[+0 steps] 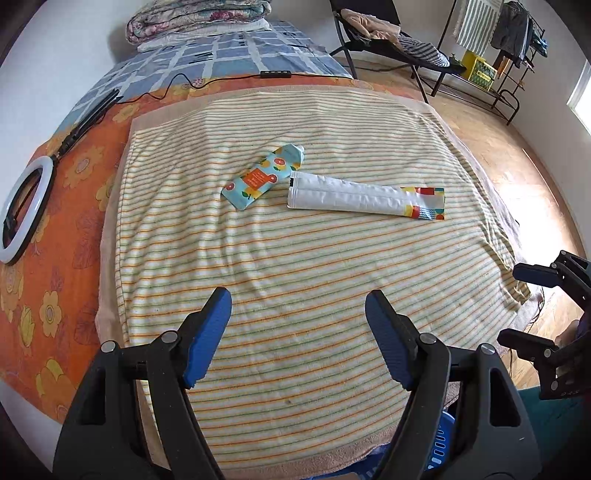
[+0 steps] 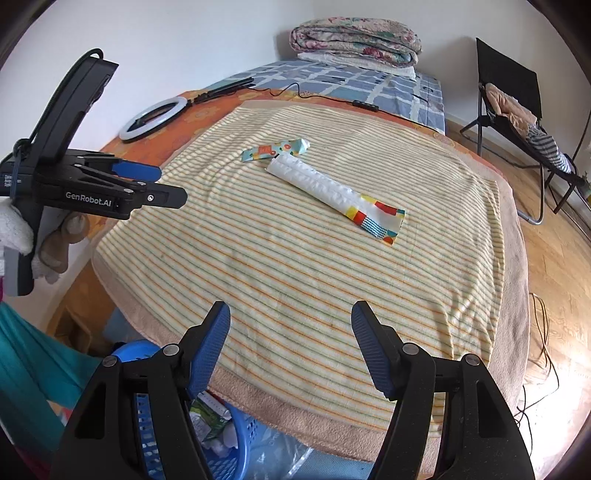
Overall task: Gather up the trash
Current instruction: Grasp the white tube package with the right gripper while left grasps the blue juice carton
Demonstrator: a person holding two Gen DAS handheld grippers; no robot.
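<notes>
Two pieces of trash lie on a striped towel (image 1: 295, 258) on the bed. A light blue wrapper with orange fruit print (image 1: 264, 176) lies left of a long white wrapper with a coloured end (image 1: 364, 199). Both show in the right wrist view, the blue wrapper (image 2: 275, 148) behind the white one (image 2: 332, 192). My left gripper (image 1: 298, 321) is open and empty over the towel's near part, and it shows at the left of the right wrist view (image 2: 155, 184). My right gripper (image 2: 290, 332) is open and empty at the towel's near edge.
A blue basket (image 2: 236, 435) holding some trash sits below the bed's near edge. A ring light (image 1: 26, 206) and its cable lie on the orange sheet at left. Folded quilts (image 1: 199, 18) lie at the far end. A chair (image 1: 388, 40) and a clothes rack stand on the wooden floor at right.
</notes>
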